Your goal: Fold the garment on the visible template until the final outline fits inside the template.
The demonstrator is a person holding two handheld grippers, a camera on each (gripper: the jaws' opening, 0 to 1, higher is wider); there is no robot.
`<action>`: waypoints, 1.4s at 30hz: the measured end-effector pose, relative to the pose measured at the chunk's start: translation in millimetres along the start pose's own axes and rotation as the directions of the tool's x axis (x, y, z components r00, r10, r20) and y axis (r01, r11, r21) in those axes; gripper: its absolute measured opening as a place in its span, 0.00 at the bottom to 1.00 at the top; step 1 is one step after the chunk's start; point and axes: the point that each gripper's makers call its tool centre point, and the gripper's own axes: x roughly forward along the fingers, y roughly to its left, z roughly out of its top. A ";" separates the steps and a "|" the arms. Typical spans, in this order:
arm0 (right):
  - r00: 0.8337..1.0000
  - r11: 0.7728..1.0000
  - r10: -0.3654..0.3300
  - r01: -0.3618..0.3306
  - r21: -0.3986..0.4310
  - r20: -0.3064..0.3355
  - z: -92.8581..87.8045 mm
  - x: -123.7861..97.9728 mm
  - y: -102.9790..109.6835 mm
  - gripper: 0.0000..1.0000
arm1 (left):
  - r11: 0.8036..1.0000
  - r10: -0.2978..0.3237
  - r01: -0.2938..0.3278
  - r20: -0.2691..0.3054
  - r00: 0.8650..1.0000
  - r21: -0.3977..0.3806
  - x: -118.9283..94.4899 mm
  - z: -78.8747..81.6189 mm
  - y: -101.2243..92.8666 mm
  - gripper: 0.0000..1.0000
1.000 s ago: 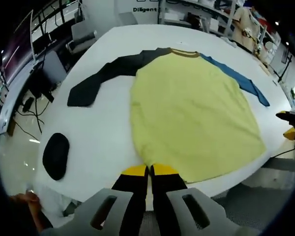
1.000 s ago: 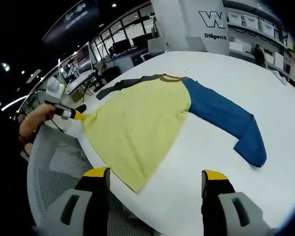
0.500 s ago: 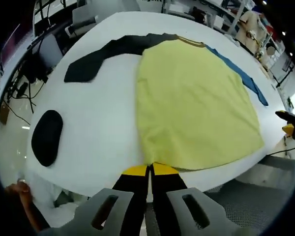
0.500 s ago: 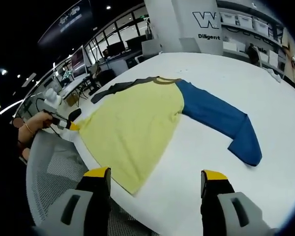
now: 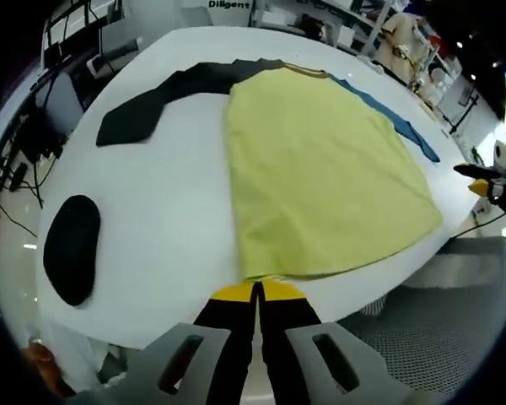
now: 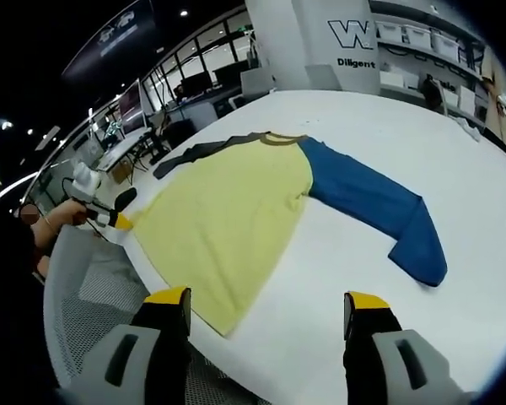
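A long-sleeved garment lies flat on the white table (image 5: pixel 160 211). Its body is yellow (image 5: pixel 320 169), one sleeve is black (image 5: pixel 152 105) and the other is blue (image 5: pixel 388 118). My left gripper (image 5: pixel 257 291) is shut on the near hem corner of the yellow body, at the table's edge. In the right gripper view the yellow body (image 6: pixel 228 219) and blue sleeve (image 6: pixel 379 211) lie spread out, and the left gripper (image 6: pixel 121 222) touches the far hem corner. My right gripper (image 6: pixel 264 304) is open above the table edge, close to the other hem corner, with nothing between its jaws.
A black oval patch (image 5: pixel 72 249) lies on the table left of the garment. The right gripper (image 5: pixel 487 186) shows off the table's right edge. Grey mesh flooring (image 5: pixel 438 321) lies below the edge. Desks and shelves stand behind the table, and a person's hand (image 6: pixel 46 232) holds the left gripper.
Both views have shifted a little with the hands. The hem corner stays at my left gripper's tips. The right gripper stays open, and the garment's layout is unchanged.
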 end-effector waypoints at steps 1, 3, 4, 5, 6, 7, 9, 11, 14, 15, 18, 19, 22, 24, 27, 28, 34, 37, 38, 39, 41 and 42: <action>1.000 1.000 -0.001 0.001 0.001 0.000 -0.2 0.0 -0.1 0.72 | 1.000 -0.014 0.014 0.027 1.000 0.000 0.0 2.5 -0.4 0.00; 1.000 1.000 -0.002 0.002 0.003 0.000 -0.7 -0.1 0.0 0.72 | 1.000 -0.024 0.024 0.040 0.999 0.016 -0.4 2.3 -0.6 0.00; 1.000 1.000 -0.002 0.002 0.004 -0.001 -0.9 -0.2 0.0 0.72 | 0.999 -0.030 0.029 0.041 0.999 0.026 -1.0 1.4 -1.3 0.00; 1.000 1.000 -0.004 0.004 0.004 -0.001 -1.1 -0.3 0.0 0.72 | 0.999 -0.031 0.029 0.054 0.998 0.045 -1.7 2.7 -1.6 0.00; 1.000 1.000 -0.006 0.006 0.005 -0.002 -1.2 -0.4 -0.3 0.72 | 0.998 -0.031 0.027 0.066 0.997 0.054 -2.9 4.2 -1.9 0.00; 1.000 1.000 -0.008 0.008 0.004 -0.001 -1.0 -0.7 -0.4 0.72 | 0.996 -0.040 0.032 0.086 0.996 0.088 -4.8 7.7 -3.9 0.00; 1.000 1.000 -0.010 0.010 0.006 0.002 -0.1 -1.1 -0.4 0.72 | 0.984 -0.040 0.015 0.134 0.990 0.179 -10.6 16.9 -5.6 0.00; 1.000 1.000 -0.011 0.011 0.007 0.003 0.2 -1.3 -0.3 0.73 | 0.963 -0.039 -0.007 0.165 0.986 0.269 -15.6 24.0 -7.5 0.01; 1.000 1.000 -0.016 0.016 0.006 -0.002 -0.8 -0.9 -0.6 0.72 | 0.936 -0.027 -0.039 0.181 0.983 0.349 -17.9 29.6 -6.5 0.05; 1.000 1.000 -0.016 0.016 0.006 -0.002 -0.7 -1.0 -0.5 0.72 | 0.931 -0.024 -0.041 0.173 0.985 0.361 -18.6 28.5 -6.6 0.07; 1.000 1.000 -0.016 0.016 0.010 0.001 -0.3 -1.4 0.2 0.73 | 0.915 -0.031 -0.057 0.211 0.977 0.399 -21.1 33.6 -6.9 0.13; 1.000 1.000 -0.017 0.017 0.009 -0.001 -0.7 -1.4 -0.1 0.73 | 0.914 -0.033 -0.055 0.210 0.977 0.402 -20.9 34.0 -6.8 0.14; 1.000 1.000 -0.023 0.023 0.005 -0.006 -1.5 -1.3 -1.3 0.72 | 0.913 -0.036 -0.048 0.198 0.980 0.406 -16.9 34.3 -5.3 0.16; 1.000 1.000 -0.022 0.022 0.011 -0.003 -0.8 -1.5 -1.5 0.72 | 0.901 -0.014 -0.064 0.178 0.984 0.429 -11.0 32.6 -1.4 0.16; 1.000 1.000 -0.022 0.022 0.011 -0.003 -0.1 -1.7 -2.0 0.72 | 0.917 -0.028 -0.050 0.188 0.982 0.396 -3.6 34.1 -1.7 0.15; 1.000 1.000 -0.023 0.023 0.011 -0.004 -0.2 -1.8 -2.2 0.72 | 0.920 -0.030 -0.046 0.188 0.982 0.390 -1.4 34.0 -1.8 0.14; 0.999 0.999 -0.038 0.038 0.018 0.001 0.7 -4.7 -8.2 0.72 | 0.925 0.007 -0.071 0.169 0.986 0.373 5.5 26.5 2.3 0.06; 0.999 0.999 -0.046 0.046 0.021 -0.002 0.0 -5.0 -11.0 0.72 | 0.932 -0.008 -0.055 0.170 0.985 0.358 4.1 25.4 1.4 0.00; 0.999 0.999 -0.048 0.048 0.023 -0.003 -0.2 -4.9 -11.5 0.72 | 0.934 -0.002 -0.056 0.163 0.987 0.354 3.9 23.6 2.1 0.00; 0.999 0.999 -0.049 0.049 0.023 -0.004 0.0 -4.6 -11.7 0.72 | 0.930 0.005 -0.064 0.162 0.987 0.361 4.2 22.5 3.6 0.00; 0.999 0.998 -0.050 0.050 0.024 -0.003 0.5 -3.9 -11.9 0.72 | 0.925 0.006 -0.068 0.165 0.986 0.374 4.0 22.0 3.4 0.00; 0.999 0.998 -0.049 0.049 0.025 -0.004 0.7 -3.5 -11.8 0.72 | 0.925 0.008 -0.069 0.164 0.986 0.373 3.7 21.6 3.5 0.00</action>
